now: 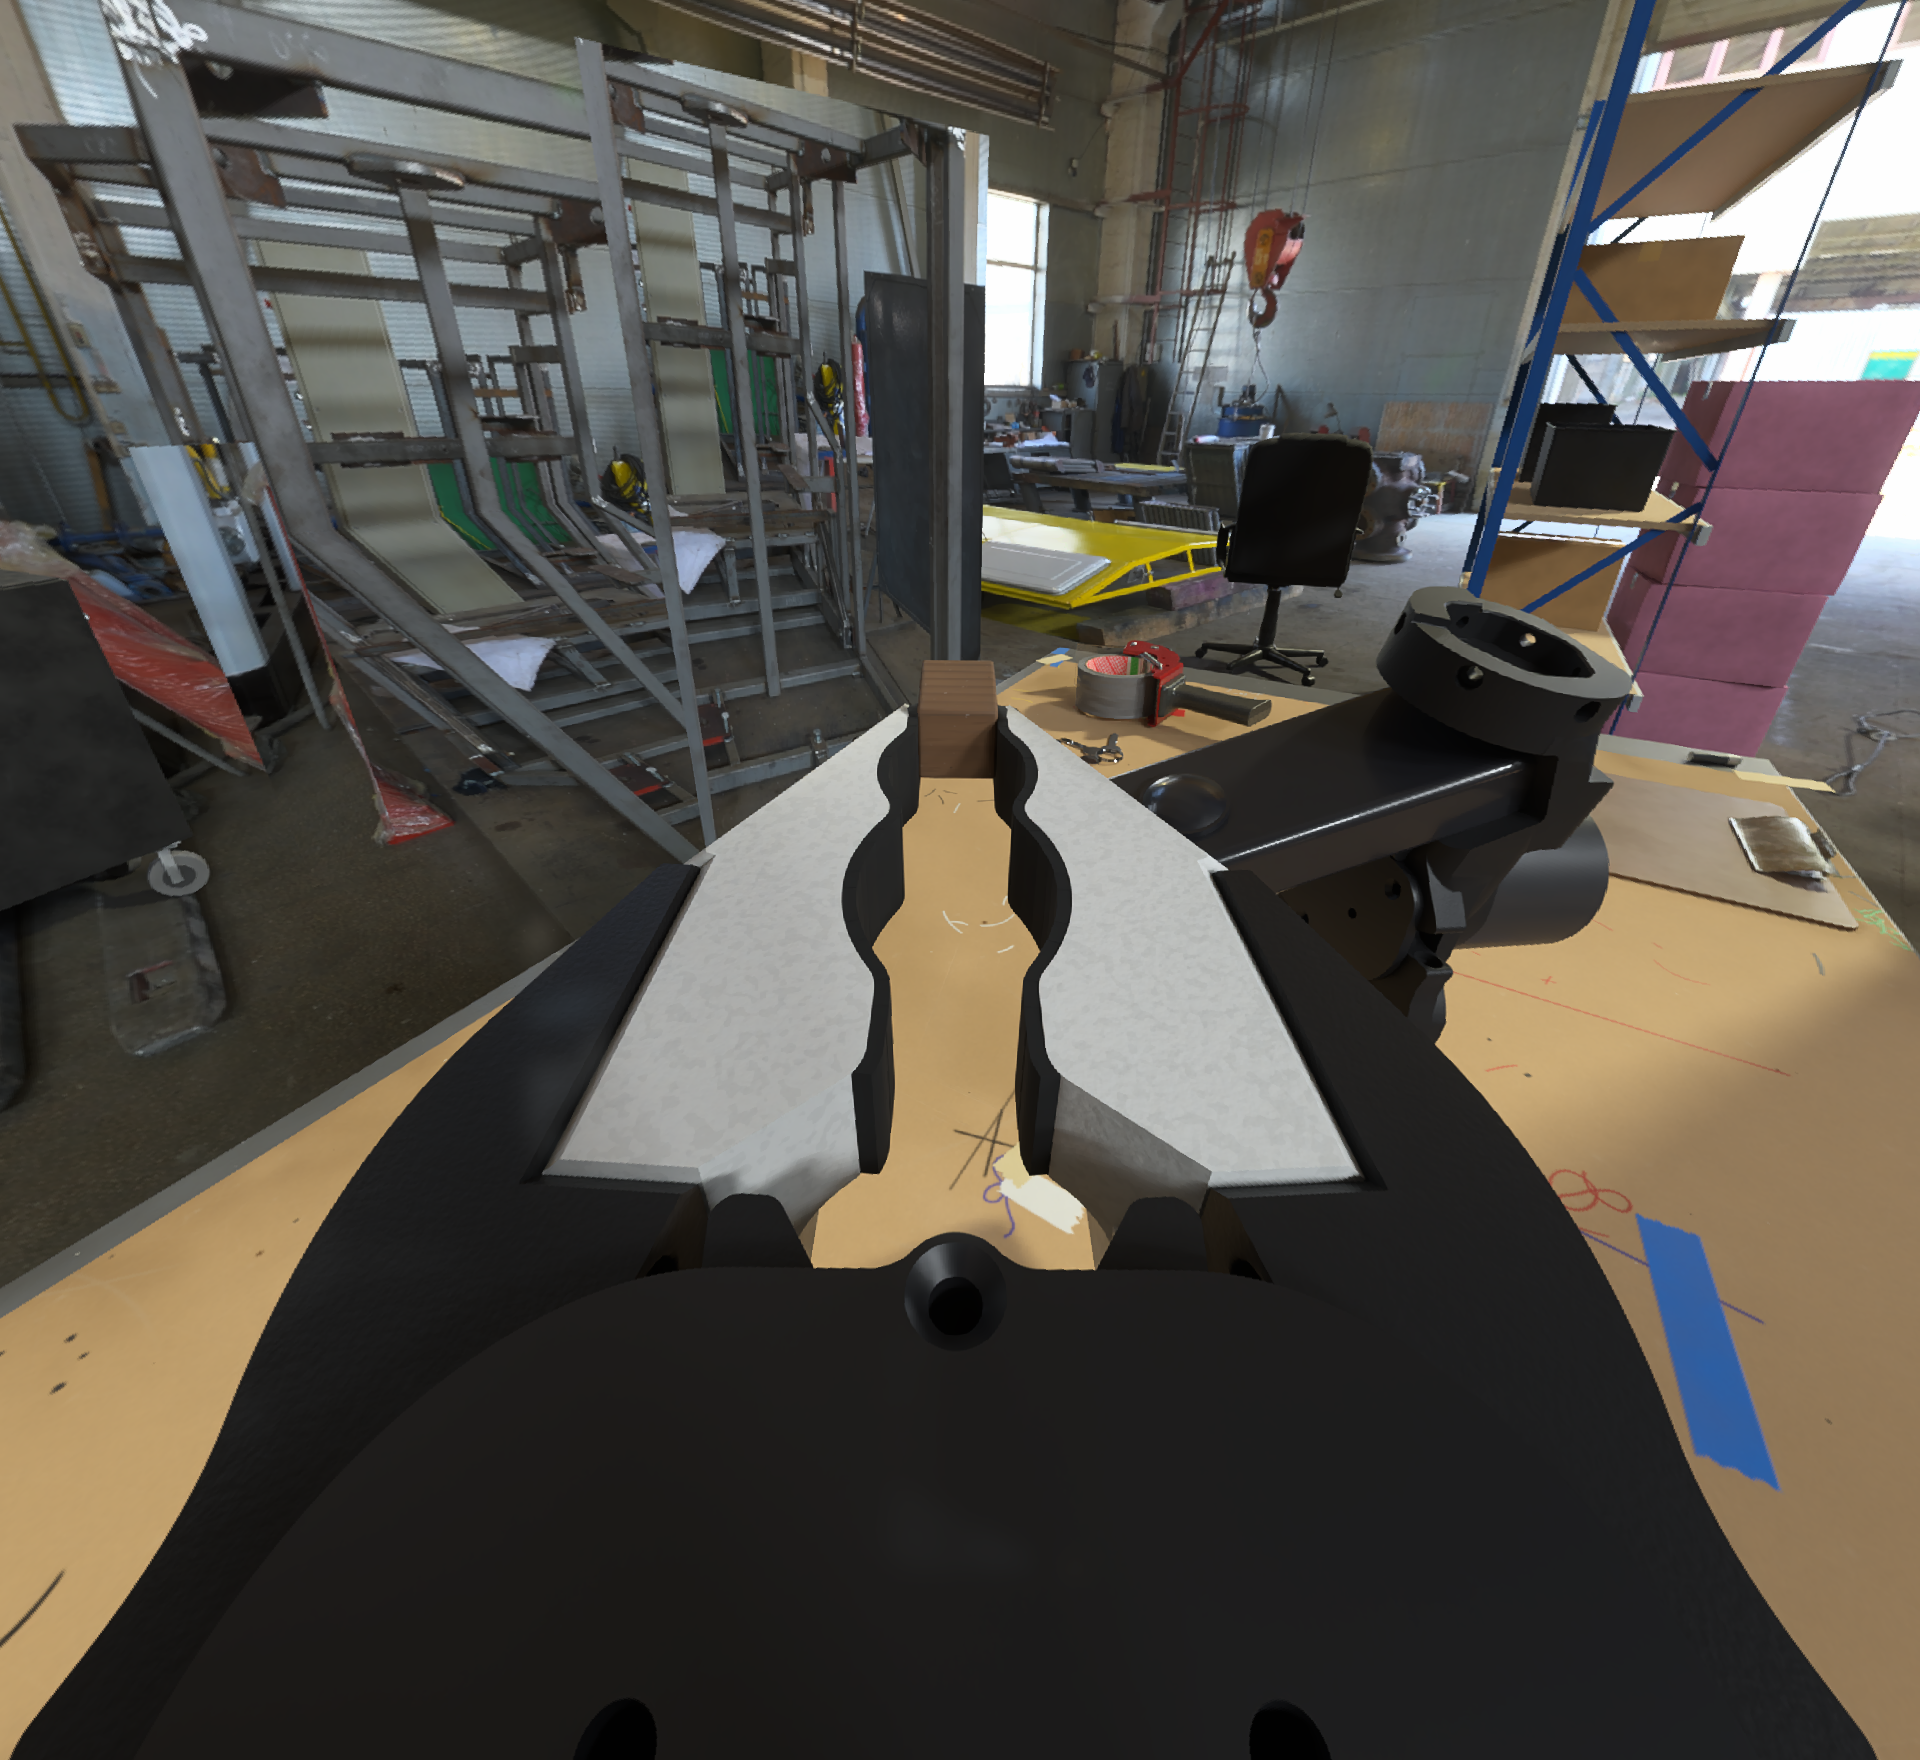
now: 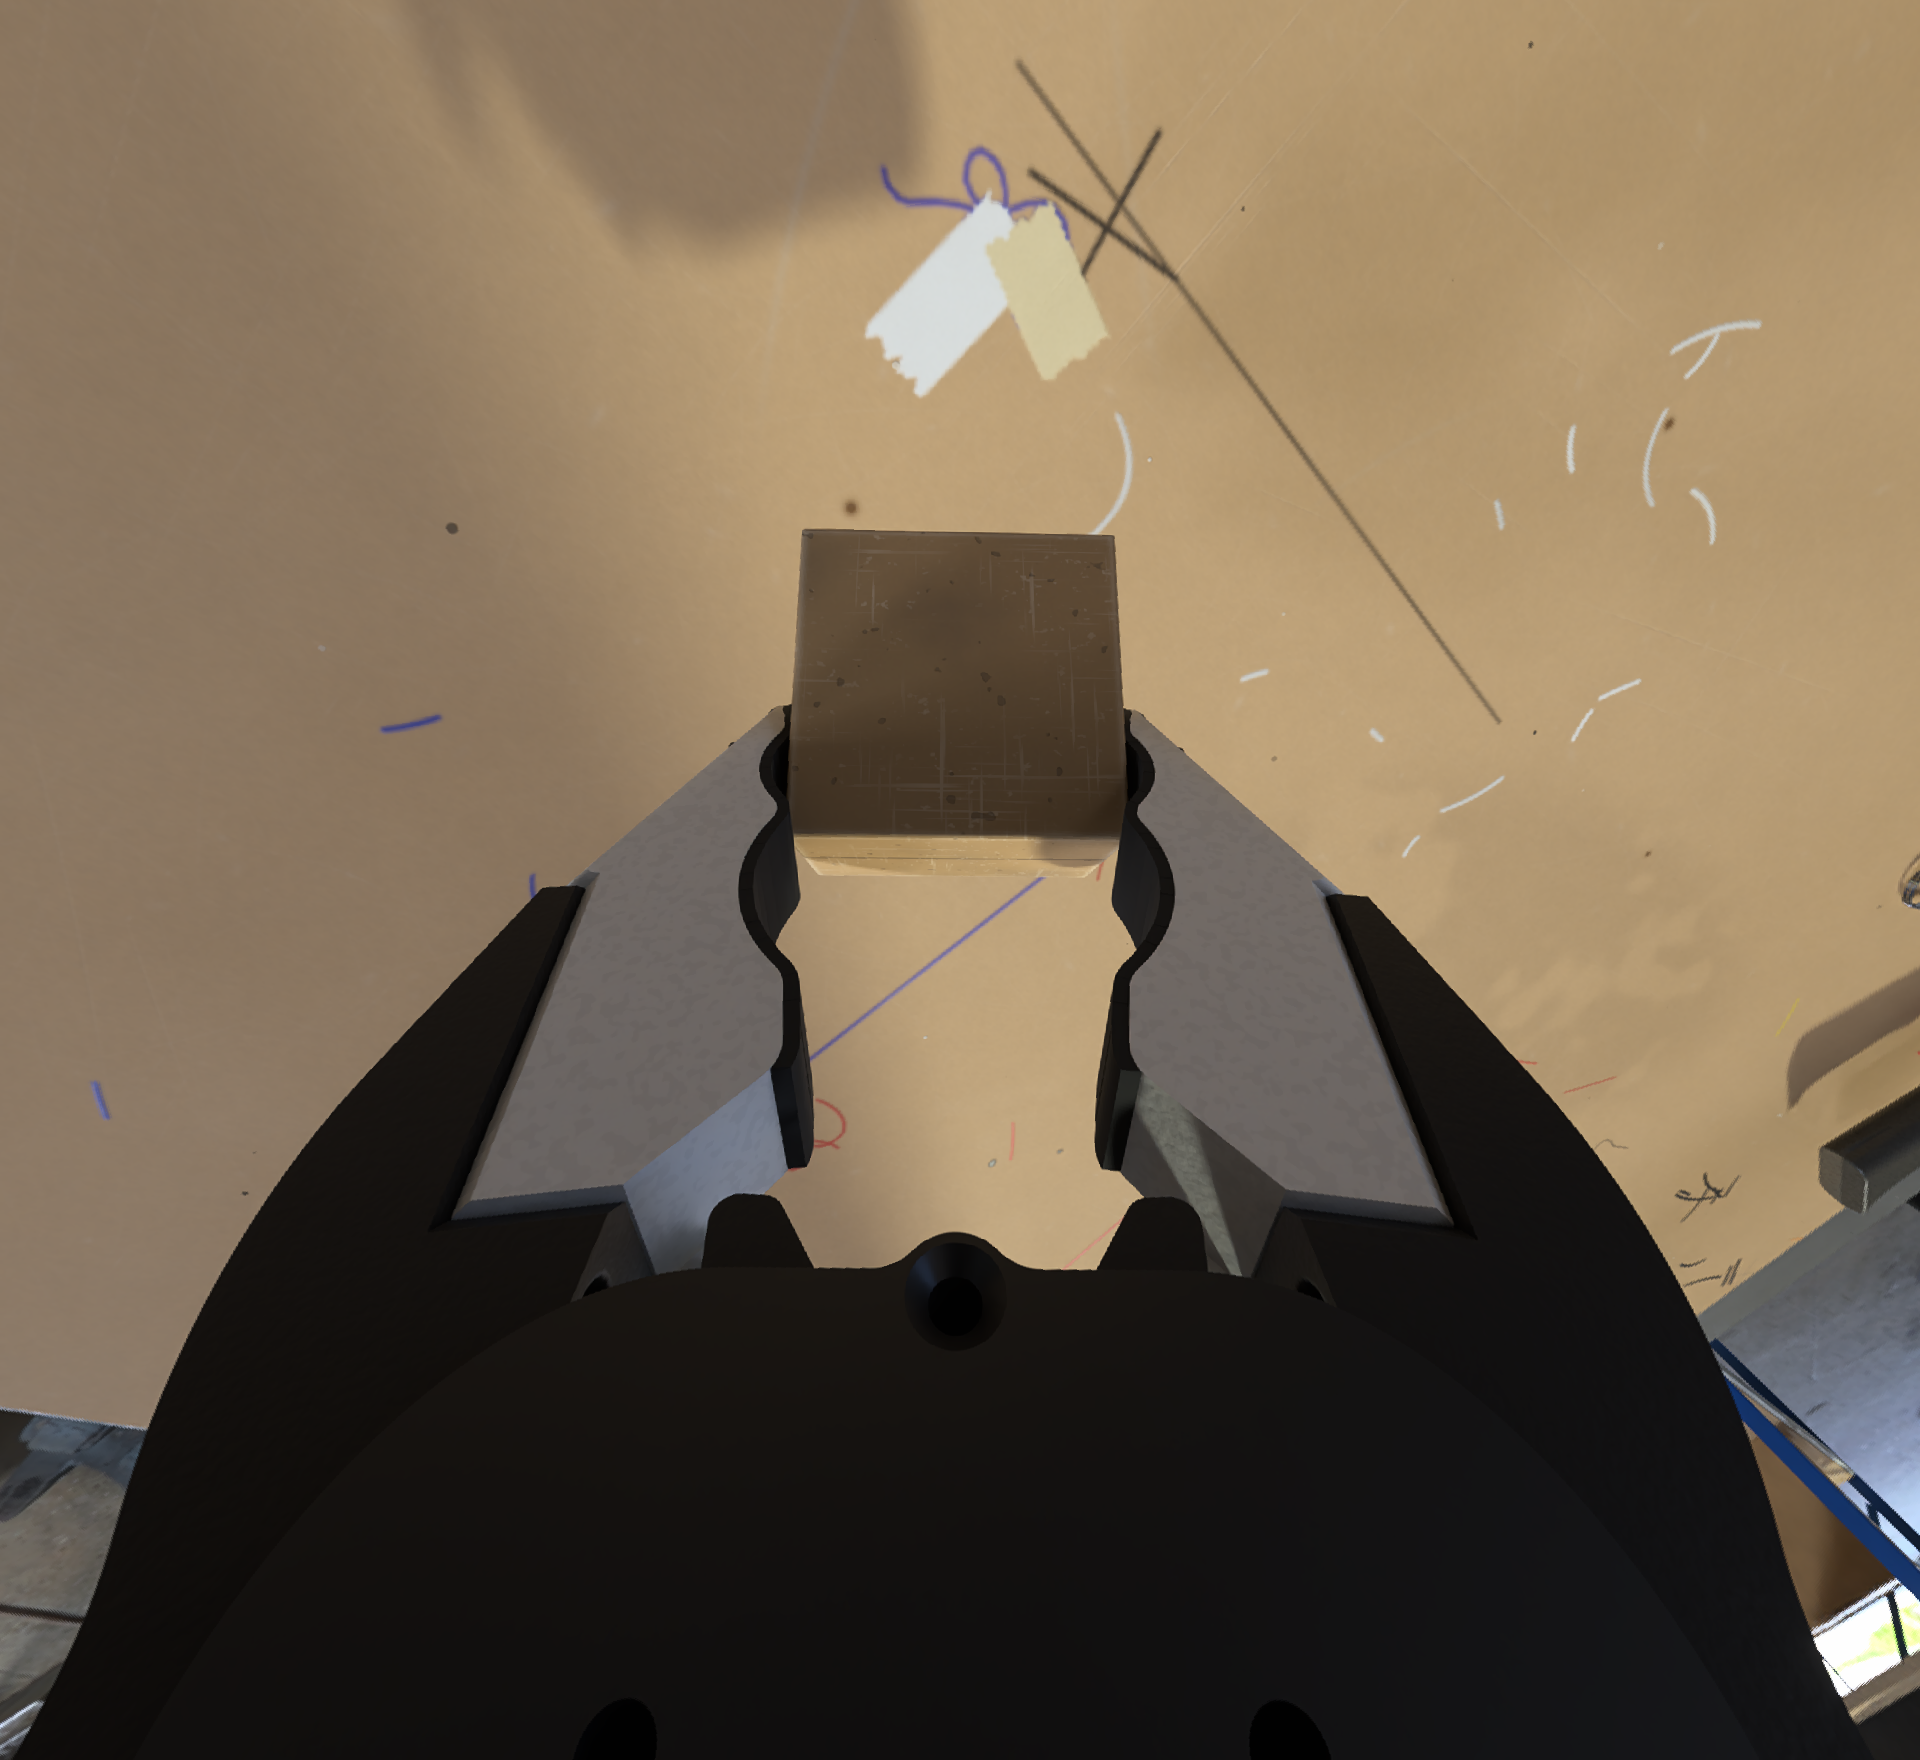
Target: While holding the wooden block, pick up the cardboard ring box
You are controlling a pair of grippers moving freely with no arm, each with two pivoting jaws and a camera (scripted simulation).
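My left gripper [image 1: 958, 736] is shut on a small brown wooden block [image 1: 958, 718], pinched at the very fingertips and held above the tan tabletop [image 1: 1558, 1139]. My right gripper [image 2: 956, 744] points down at the tabletop [image 2: 416, 256] and is shut on the cardboard ring box [image 2: 956, 692], a tan speckled cube held between both fingertips. The right gripper's black body [image 1: 1455, 775] shows just right of my left fingers in the left wrist view. Its fingertips and the box are hidden there.
A tape roll in a red dispenser [image 1: 1127, 682], keys [image 1: 1096, 750] and a clipboard [image 1: 1725, 853] lie at the far side of the table. A blue tape strip [image 1: 1704, 1347] and white and beige tape pieces [image 2: 977, 297] are stuck flat. The table's edge [image 1: 312, 1118] runs on the left.
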